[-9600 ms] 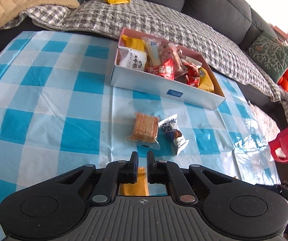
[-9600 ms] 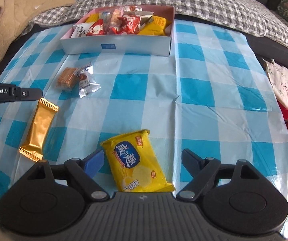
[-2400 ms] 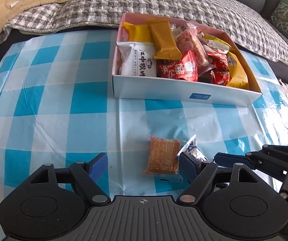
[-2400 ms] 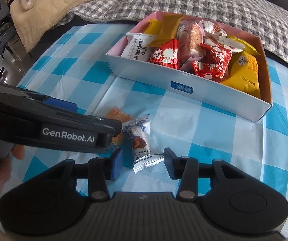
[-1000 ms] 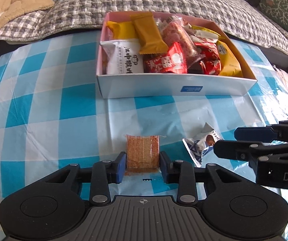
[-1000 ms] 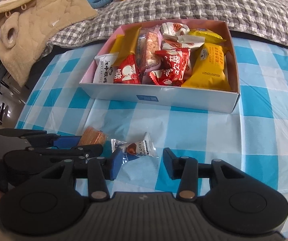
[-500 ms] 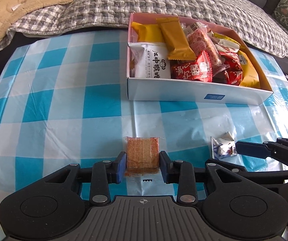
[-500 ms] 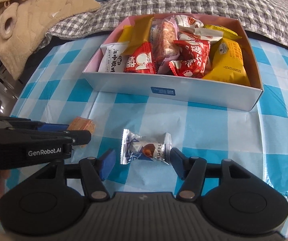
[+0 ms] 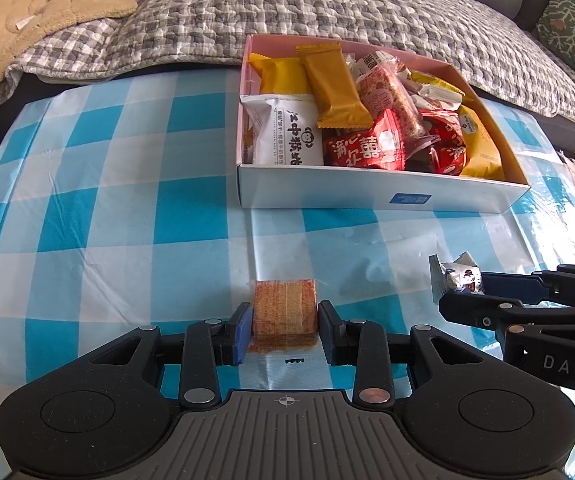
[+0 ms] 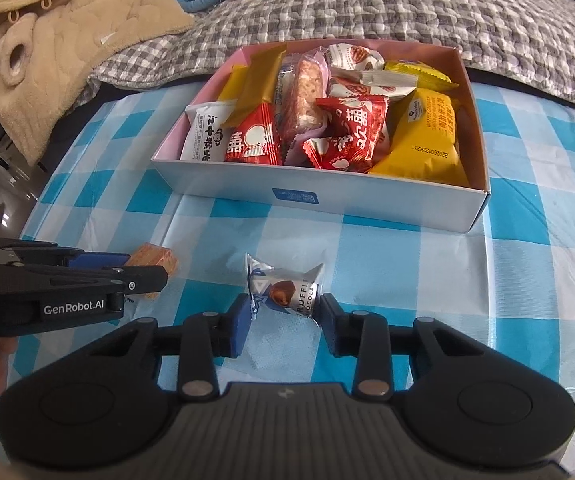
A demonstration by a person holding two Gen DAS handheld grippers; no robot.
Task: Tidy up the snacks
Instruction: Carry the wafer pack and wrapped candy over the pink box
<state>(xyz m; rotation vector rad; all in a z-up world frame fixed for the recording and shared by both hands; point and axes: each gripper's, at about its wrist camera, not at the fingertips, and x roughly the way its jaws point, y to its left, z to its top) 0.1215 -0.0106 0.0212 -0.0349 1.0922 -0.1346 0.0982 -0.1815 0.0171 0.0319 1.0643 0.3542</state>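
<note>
Snacks both pinched for boxing: wafer pack [image 9: 285, 316] in left gripper [image 9: 285, 330], truffle chocolate [image 10: 285, 294] just closed upon by right gripper [image 10: 285, 322]; box [image 9: 375, 198] upper right.

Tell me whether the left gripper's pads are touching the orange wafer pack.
Touching. The left wrist view shows both pads of the left gripper pressed against the sides of the orange wafer pack.

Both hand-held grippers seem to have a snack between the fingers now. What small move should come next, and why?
Probably lift both. The left hand-held gripper is shut on the orange wafer, and the right hand-held gripper, which has just been closing, pinches the chocolate candy. Both snacks are low over the tablecloth, short of the box.
</note>
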